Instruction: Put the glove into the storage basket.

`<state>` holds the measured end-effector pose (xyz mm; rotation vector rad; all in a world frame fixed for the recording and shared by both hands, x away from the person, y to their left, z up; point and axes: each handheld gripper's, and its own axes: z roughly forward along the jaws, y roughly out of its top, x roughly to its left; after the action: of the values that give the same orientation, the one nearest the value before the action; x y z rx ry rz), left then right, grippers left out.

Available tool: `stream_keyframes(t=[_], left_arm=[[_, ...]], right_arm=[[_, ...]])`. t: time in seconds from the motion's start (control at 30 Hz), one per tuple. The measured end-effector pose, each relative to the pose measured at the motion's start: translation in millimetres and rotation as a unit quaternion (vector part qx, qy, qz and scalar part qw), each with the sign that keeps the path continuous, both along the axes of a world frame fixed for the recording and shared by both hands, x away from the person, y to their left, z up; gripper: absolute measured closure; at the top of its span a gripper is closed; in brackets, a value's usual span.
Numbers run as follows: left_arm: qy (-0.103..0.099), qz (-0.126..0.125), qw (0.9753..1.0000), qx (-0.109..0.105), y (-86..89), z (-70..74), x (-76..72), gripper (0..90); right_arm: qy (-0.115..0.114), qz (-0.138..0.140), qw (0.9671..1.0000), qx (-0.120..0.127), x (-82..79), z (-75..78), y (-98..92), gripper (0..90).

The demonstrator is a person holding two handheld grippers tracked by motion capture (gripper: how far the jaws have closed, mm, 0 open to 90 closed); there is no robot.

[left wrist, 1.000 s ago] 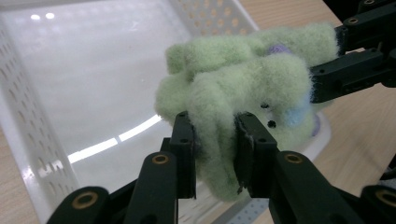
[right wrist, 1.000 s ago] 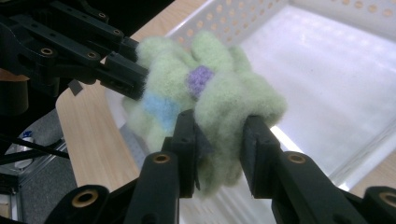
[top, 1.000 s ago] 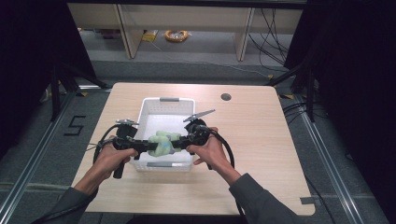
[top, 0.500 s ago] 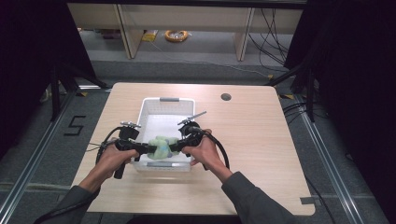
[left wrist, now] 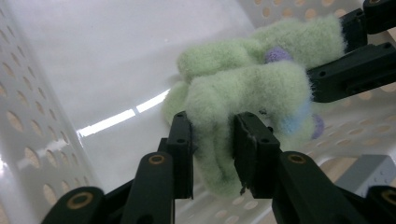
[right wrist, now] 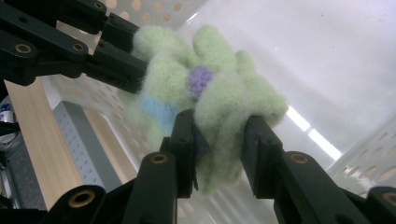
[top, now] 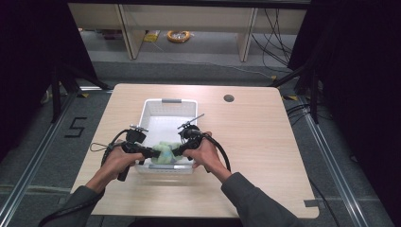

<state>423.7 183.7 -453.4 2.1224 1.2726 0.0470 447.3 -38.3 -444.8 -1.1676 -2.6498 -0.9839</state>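
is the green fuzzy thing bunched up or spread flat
Bunched up. The green fuzzy cloth sits in a crumpled clump over the white basket, pinched by the left tongs and right tongs.

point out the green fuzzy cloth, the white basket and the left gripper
green fuzzy cloth (left wrist: 252, 88), left gripper view, its fluffy middle
white basket (top: 165, 102), high view, far rim
left gripper (left wrist: 212, 140), left gripper view, between its fingertips

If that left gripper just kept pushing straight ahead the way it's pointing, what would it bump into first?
The left gripper is already clamped on the fuzzy green sock. Straight beyond it, likely the right gripper pinching the other end, then the white basket wall; depth is unclear.
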Motion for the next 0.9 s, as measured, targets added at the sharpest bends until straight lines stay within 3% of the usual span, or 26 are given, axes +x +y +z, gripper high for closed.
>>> stream_keyframes(t=[0.27,0.4,0.53,0.63,0.67,0.7,0.83,0.9], left_arm=[[-0.003,0.006,1.0,0.002,1.2,0.6,6.1,60.1],[-0.016,0.012,0.9998,-0.004,2.3,5.6,6.9,58.3],[-0.036,0.014,0.9992,0.005,1.7,14.1,4.3,56.7],[-0.046,0.021,0.9987,-0.004,1.1,18.8,2.5,55.6],[-0.046,0.017,0.9988,0.0,1.1,20.8,1.8,53.9],[-0.048,0.016,0.9987,-0.002,0.5,20.6,1.5,53.2],[-0.046,0.017,0.9988,-0.004,1.5,21.9,0.0,51.6],[-0.047,0.019,0.9987,-0.007,1.5,21.7,-1.1,51.2]], right_arm=[[0.002,-0.007,0.9999,-0.013,1.7,-1.7,0.8,67.6],[0.005,-0.011,0.9998,-0.017,1.3,-1.0,0.3,65.5],[0.0,-0.015,0.9998,-0.017,0.9,0.7,0.3,60.1],[-0.01,-0.013,0.9996,-0.021,-0.3,4.8,0.3,56.4],[-0.035,-0.007,0.9986,-0.04,-1.2,8.3,0.1,52.1],[-0.038,-0.007,0.9983,-0.042,-1.5,9.5,-0.2,51.2],[-0.05,-0.006,0.9979,-0.042,-1.5,14.7,-3.0,51.1],[-0.042,-0.014,0.9981,-0.043,-3.4,17.8,-3.9,51.1]])
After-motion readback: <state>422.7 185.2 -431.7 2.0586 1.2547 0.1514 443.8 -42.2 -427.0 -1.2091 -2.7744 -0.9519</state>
